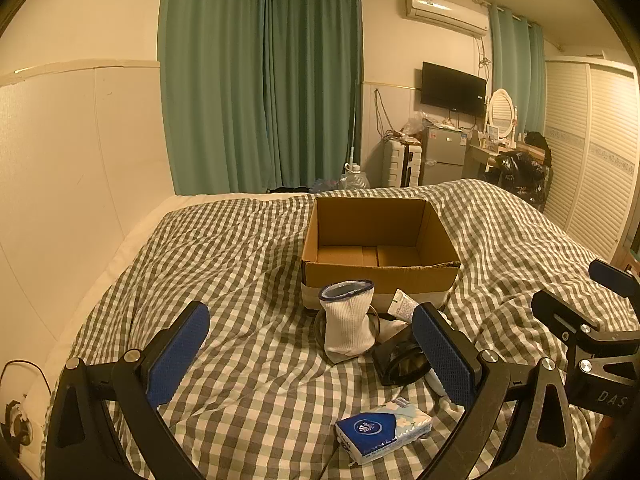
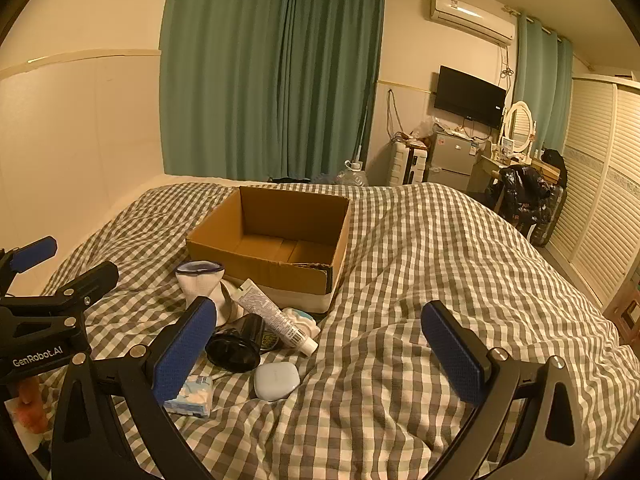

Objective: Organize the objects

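Note:
An empty open cardboard box (image 1: pixel 380 248) (image 2: pixel 276 240) sits on the checked bed. In front of it lie a white sock (image 1: pixel 347 320) (image 2: pixel 200 280), a white tube (image 1: pixel 404 305) (image 2: pixel 276 316), a black cup on its side (image 1: pixel 402 360) (image 2: pixel 236 344), a tissue pack (image 1: pixel 384 430) (image 2: pixel 190 396) and a white rounded case (image 2: pixel 277 380). My left gripper (image 1: pixel 316 356) is open and empty, just short of the sock. My right gripper (image 2: pixel 324 352) is open and empty, to the right of the pile.
The checked duvet (image 2: pixel 440 272) covers the bed in folds. A white wall (image 1: pixel 60 180) runs along the left. Green curtains, a small fridge (image 1: pixel 442 156), a TV, a dresser and a louvred wardrobe (image 2: pixel 600 184) stand beyond the bed.

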A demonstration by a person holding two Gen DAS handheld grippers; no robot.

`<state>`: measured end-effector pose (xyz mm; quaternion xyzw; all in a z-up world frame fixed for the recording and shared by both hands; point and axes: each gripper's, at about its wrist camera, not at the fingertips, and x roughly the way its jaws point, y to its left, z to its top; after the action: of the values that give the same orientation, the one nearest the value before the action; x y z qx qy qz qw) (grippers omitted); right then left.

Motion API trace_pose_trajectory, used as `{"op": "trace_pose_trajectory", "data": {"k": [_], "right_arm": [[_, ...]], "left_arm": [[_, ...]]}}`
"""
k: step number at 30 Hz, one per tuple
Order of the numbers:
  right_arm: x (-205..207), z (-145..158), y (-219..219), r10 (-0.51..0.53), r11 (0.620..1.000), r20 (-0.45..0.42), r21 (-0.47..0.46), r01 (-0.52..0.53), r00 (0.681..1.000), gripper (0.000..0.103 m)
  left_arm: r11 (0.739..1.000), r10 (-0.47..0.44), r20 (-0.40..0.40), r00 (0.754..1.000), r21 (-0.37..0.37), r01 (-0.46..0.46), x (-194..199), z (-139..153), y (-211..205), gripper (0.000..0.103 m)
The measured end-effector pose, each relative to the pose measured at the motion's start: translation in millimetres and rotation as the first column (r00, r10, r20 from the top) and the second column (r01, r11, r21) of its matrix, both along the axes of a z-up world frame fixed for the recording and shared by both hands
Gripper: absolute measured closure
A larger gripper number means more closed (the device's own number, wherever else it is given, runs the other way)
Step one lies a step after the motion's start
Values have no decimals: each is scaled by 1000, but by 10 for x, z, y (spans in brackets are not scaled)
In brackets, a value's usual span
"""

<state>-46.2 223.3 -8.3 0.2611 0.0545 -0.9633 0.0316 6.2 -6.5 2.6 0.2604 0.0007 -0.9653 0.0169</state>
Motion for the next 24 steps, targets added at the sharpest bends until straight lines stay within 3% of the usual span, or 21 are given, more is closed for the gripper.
{"op": "trace_pose_trajectory", "data": {"k": [24], "right_arm": [[1, -11, -16, 10, 1000, 8, 0, -10, 1000, 0]], "left_arm": [[1000, 0, 2, 1000, 2, 0, -11, -2, 1, 0]]}}
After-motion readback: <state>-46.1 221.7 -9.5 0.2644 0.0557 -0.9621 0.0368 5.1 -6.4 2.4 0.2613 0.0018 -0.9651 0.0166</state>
